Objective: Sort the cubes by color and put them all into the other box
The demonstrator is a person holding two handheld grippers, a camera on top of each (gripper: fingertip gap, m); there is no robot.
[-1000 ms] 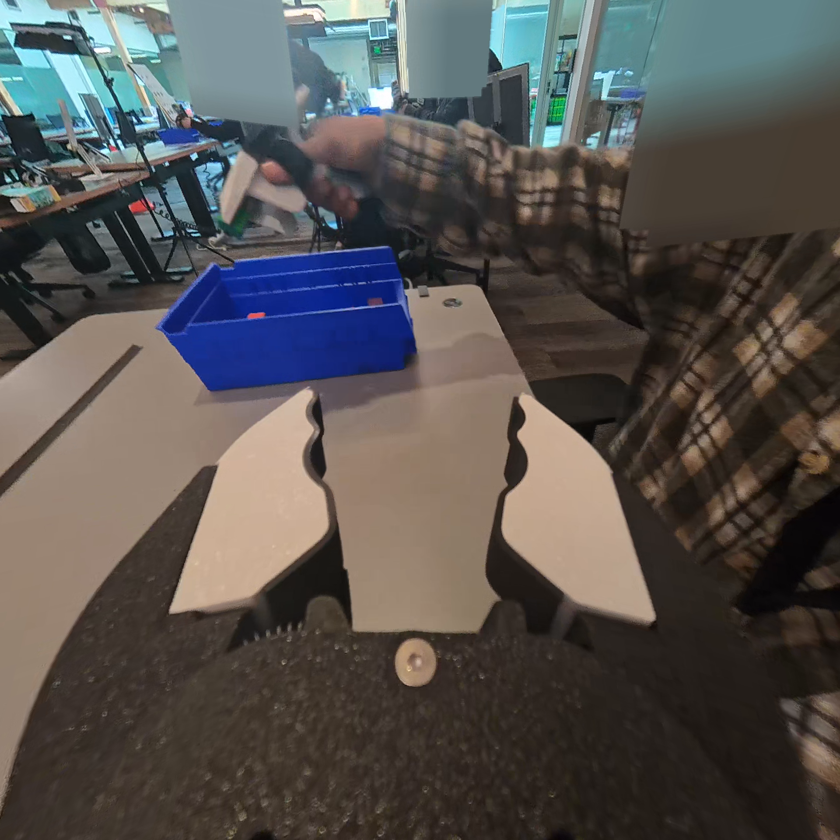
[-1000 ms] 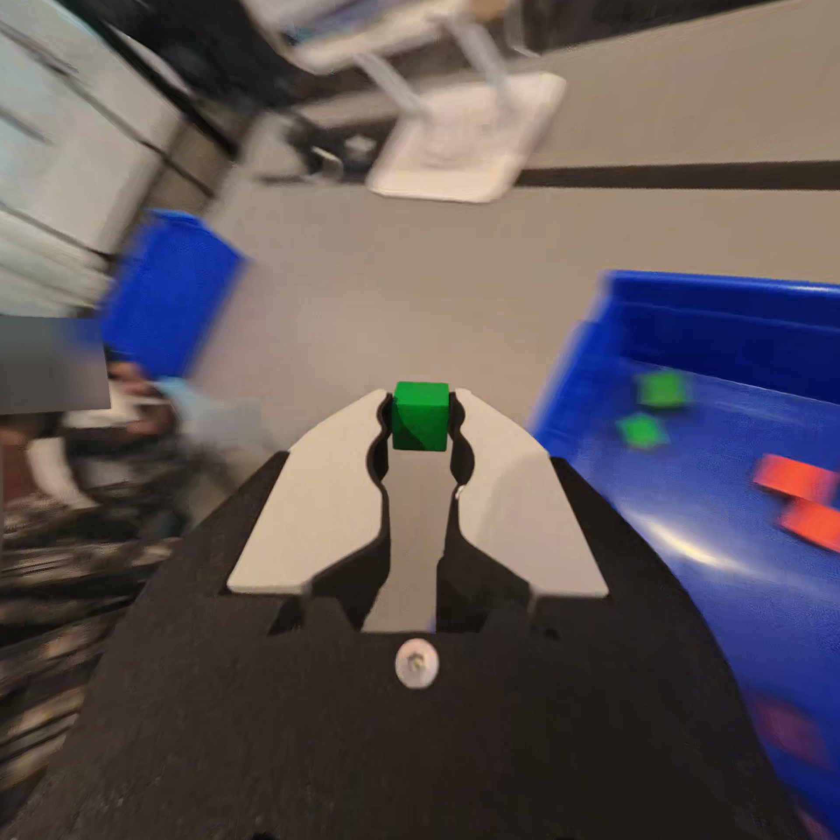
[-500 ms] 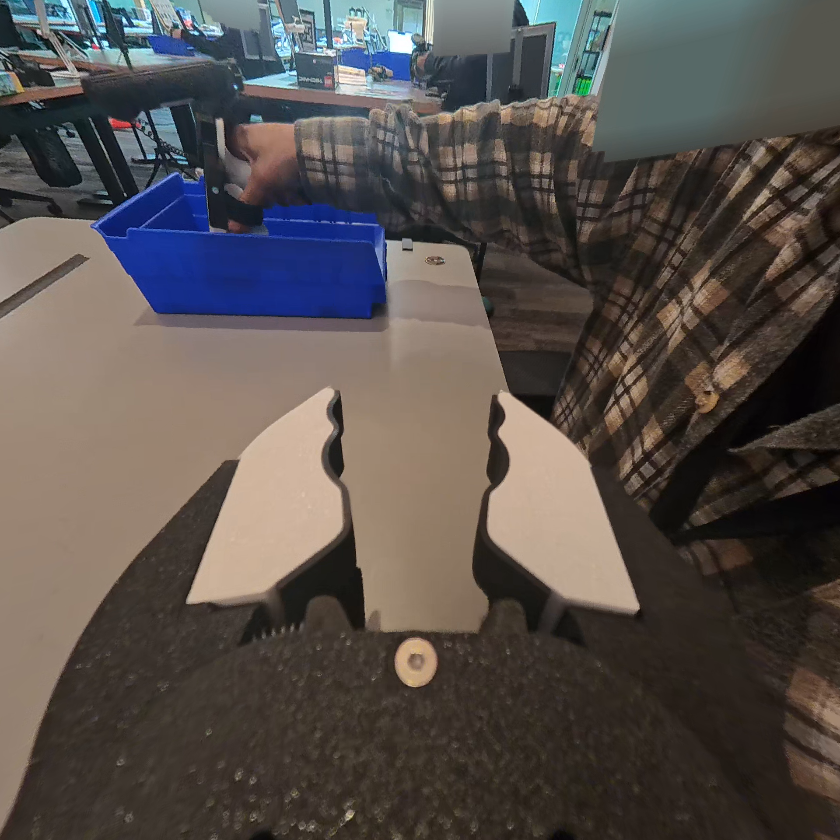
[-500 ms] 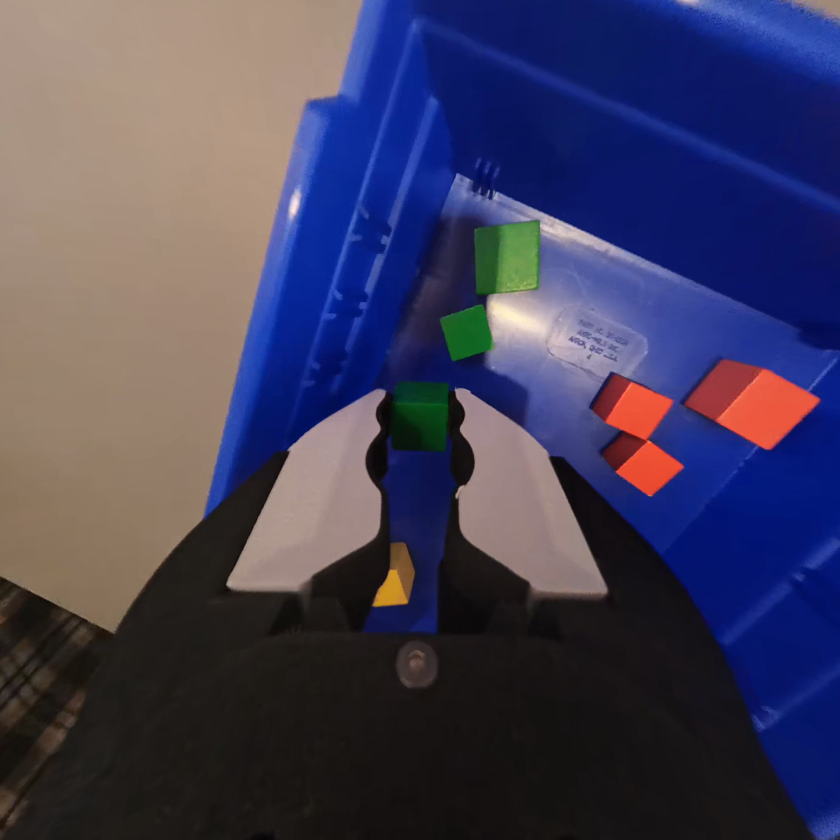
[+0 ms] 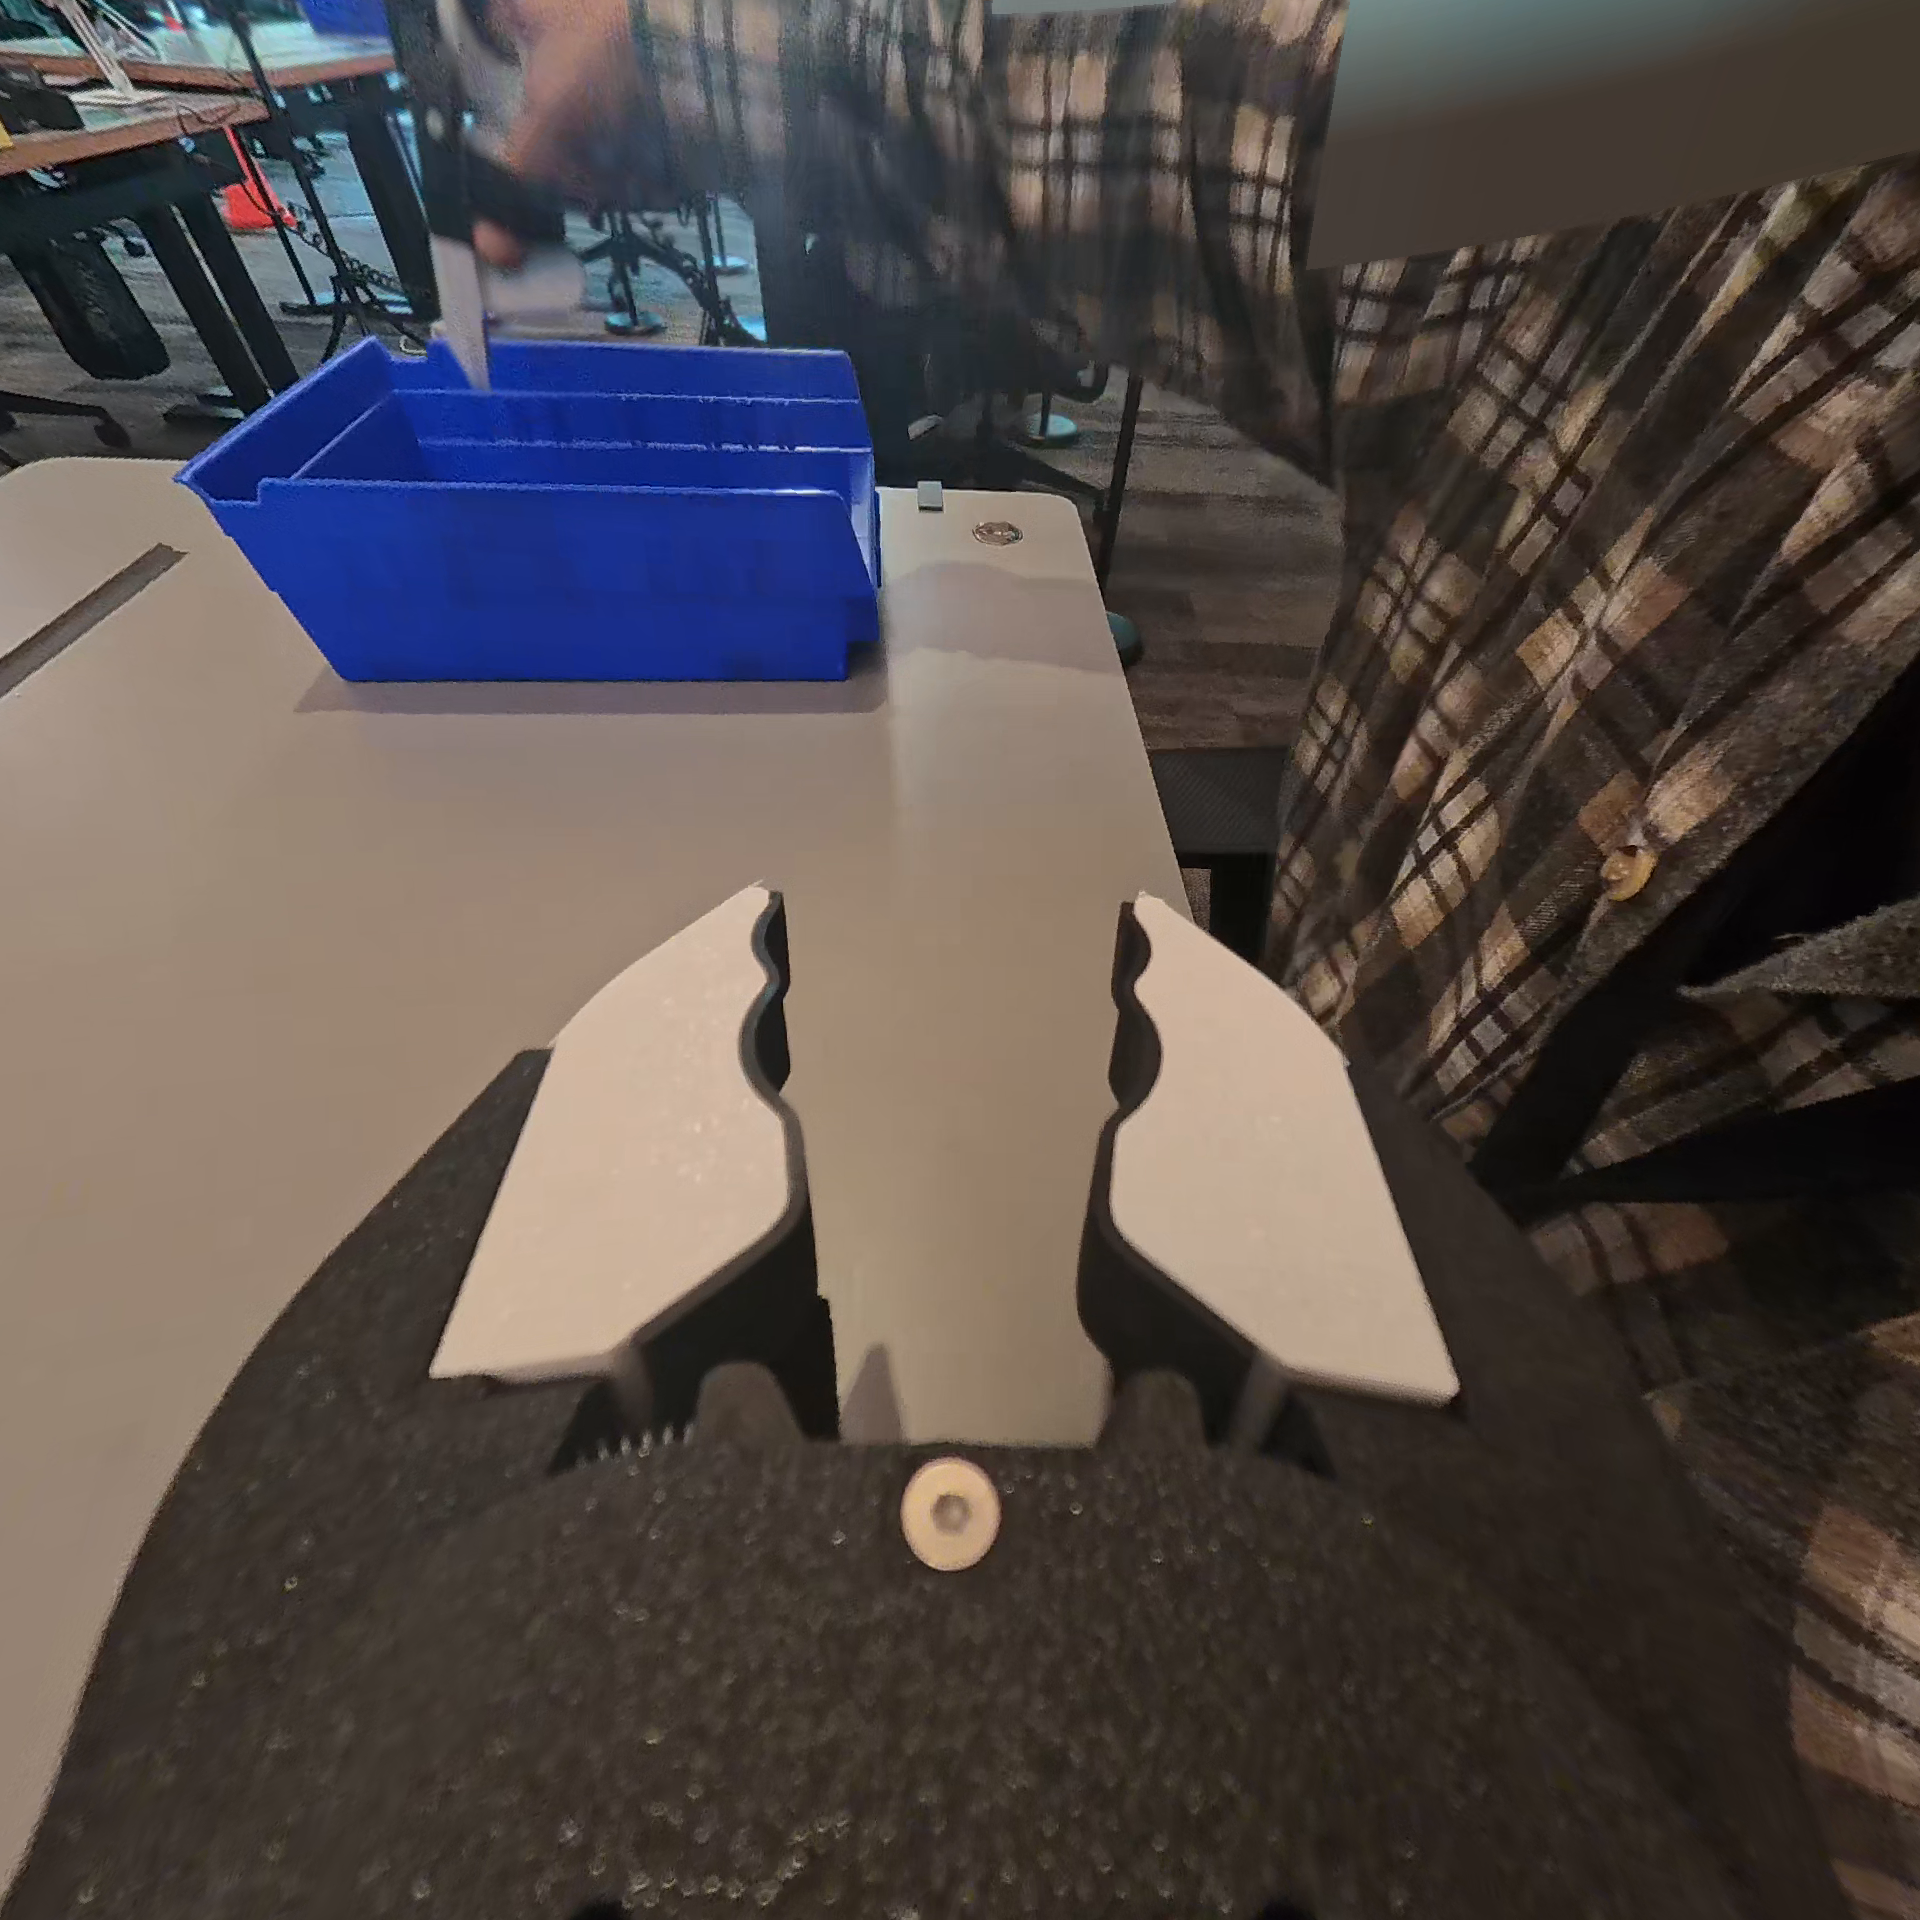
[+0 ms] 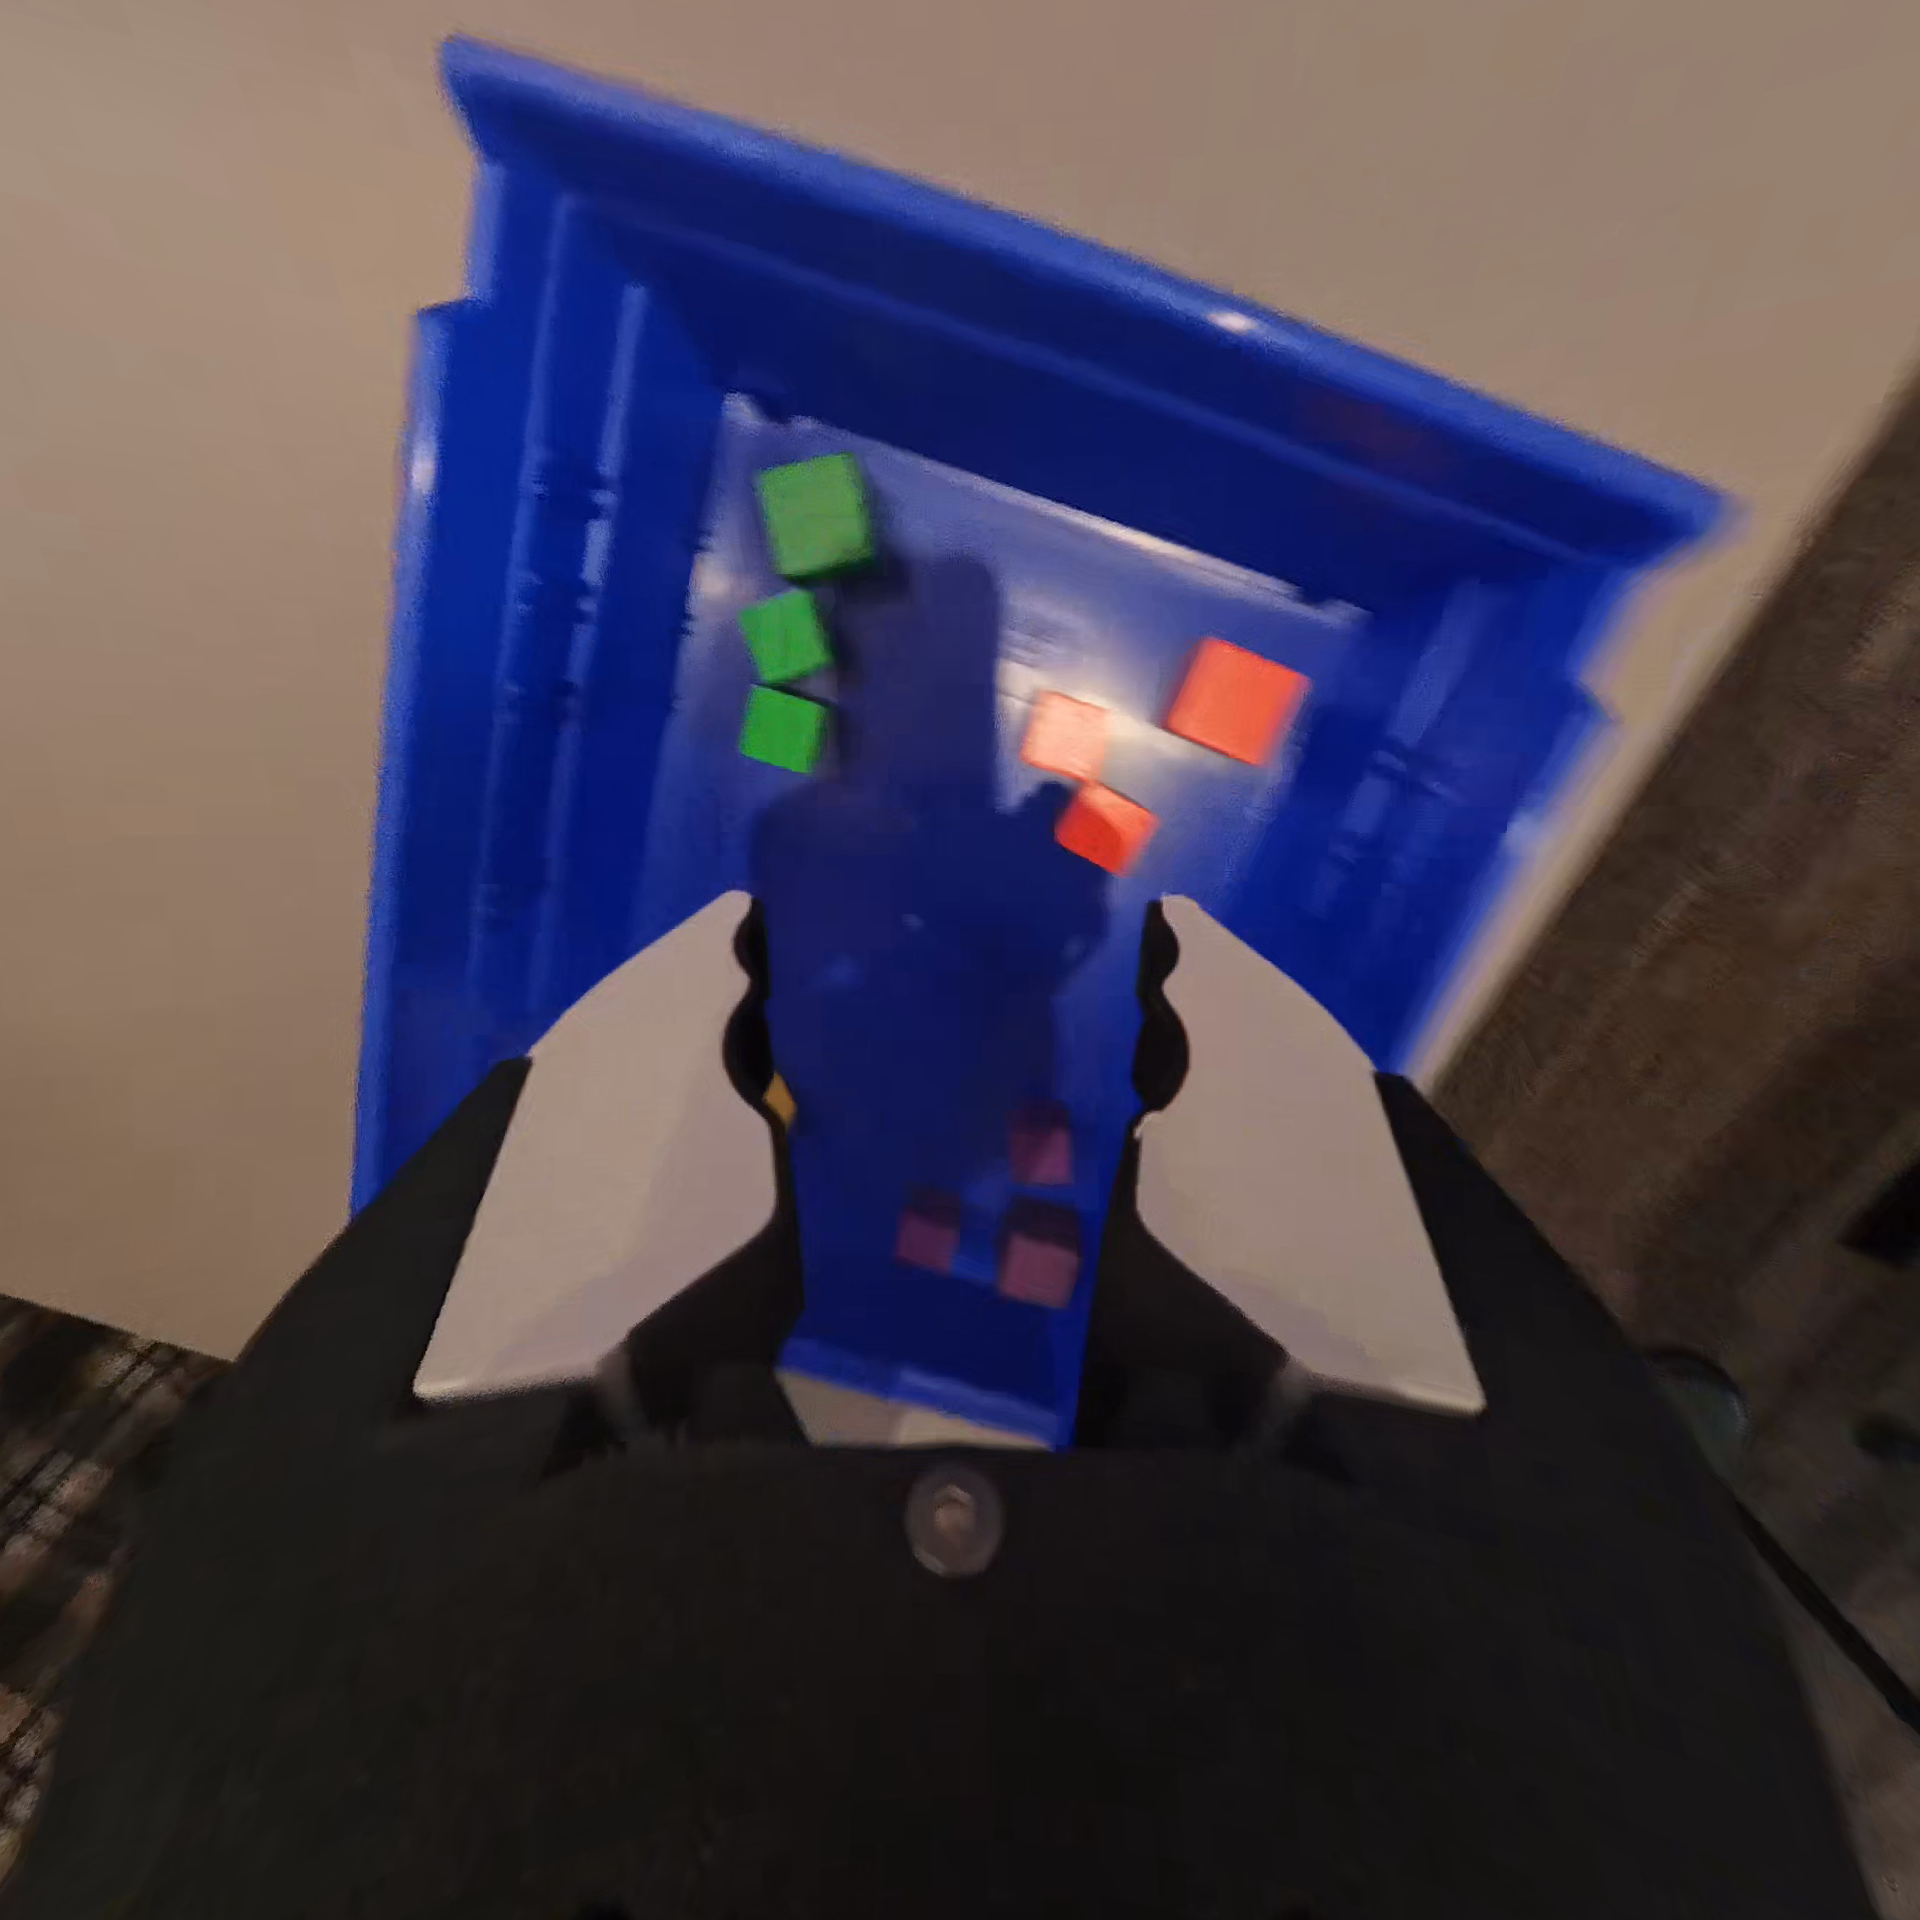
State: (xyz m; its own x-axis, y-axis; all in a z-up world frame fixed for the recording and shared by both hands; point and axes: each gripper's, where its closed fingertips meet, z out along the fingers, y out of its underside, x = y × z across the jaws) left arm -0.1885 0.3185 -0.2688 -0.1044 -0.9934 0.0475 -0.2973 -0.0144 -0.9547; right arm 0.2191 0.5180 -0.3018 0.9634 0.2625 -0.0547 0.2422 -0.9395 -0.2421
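Green cubes (image 6: 787, 717) lie grouped in blue box (image 6: 1039, 343) on counter (image 5: 416, 883). My right hand-held gripper (image 6: 948, 914) hangs released, empty, above box; left hand-held gripper (image 5: 948, 914) likewise spread. I judge: lift straight, clear rim, fetch next colour.

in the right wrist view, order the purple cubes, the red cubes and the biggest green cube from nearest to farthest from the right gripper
1. Purple cubes: low in the blue box, between the right gripper fingers.
2. Red cubes: just beyond the fingertips, right side.
3. Biggest green cube: far left corner.
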